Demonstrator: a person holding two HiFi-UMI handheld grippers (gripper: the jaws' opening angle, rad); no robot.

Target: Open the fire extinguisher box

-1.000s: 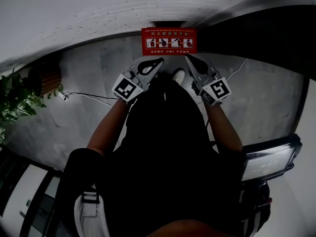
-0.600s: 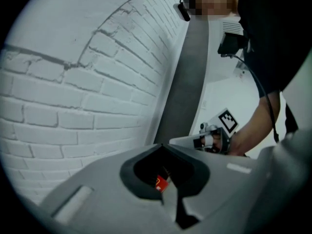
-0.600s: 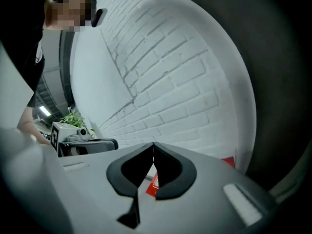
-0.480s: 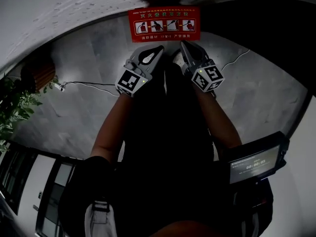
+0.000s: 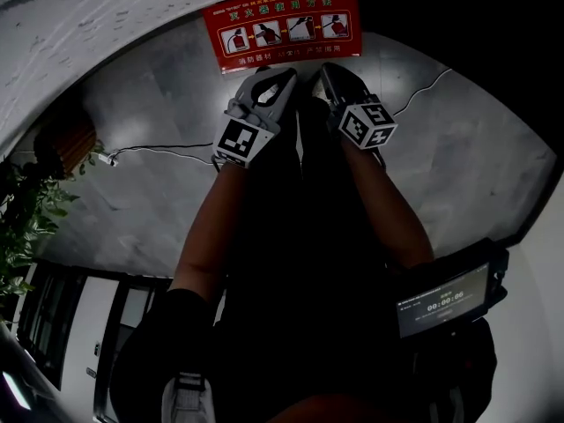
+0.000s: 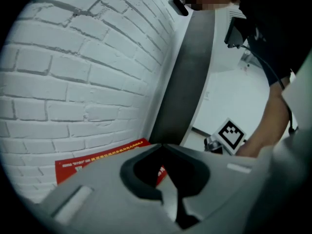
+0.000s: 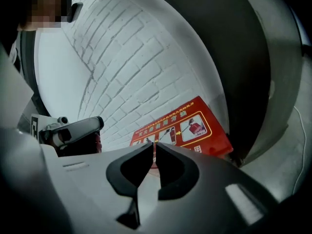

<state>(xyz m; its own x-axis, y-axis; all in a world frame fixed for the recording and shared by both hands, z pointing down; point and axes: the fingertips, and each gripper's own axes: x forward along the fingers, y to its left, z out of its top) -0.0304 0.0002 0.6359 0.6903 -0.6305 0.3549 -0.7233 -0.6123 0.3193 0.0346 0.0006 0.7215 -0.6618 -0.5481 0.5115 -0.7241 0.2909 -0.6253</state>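
Note:
The fire extinguisher box [image 5: 282,26] is a low red box with white lettering and pictograms, standing on the floor against a white brick wall. In the head view my left gripper [image 5: 287,75] and right gripper [image 5: 321,69] sit side by side just in front of its lower edge, both pointing at it. Both are shut with nothing between the tips. The left gripper view shows the box [image 6: 97,161] beyond the left gripper [image 6: 162,145]. In the right gripper view the box [image 7: 192,126] lies past the right gripper [image 7: 155,144]. Whether either tip touches the box is unclear.
A white brick wall [image 6: 83,77] rises behind the box, with a dark upright panel [image 6: 187,77] to its right. On the grey stone floor a thin cable [image 5: 159,152] runs at the left, near a potted plant [image 5: 26,214]. A screen device [image 5: 442,300] hangs at my right side.
Both grippers have come down and closer to the red box, which now looks larger and nearer in the head view. The right gripper has rolled. Both stayed shut.

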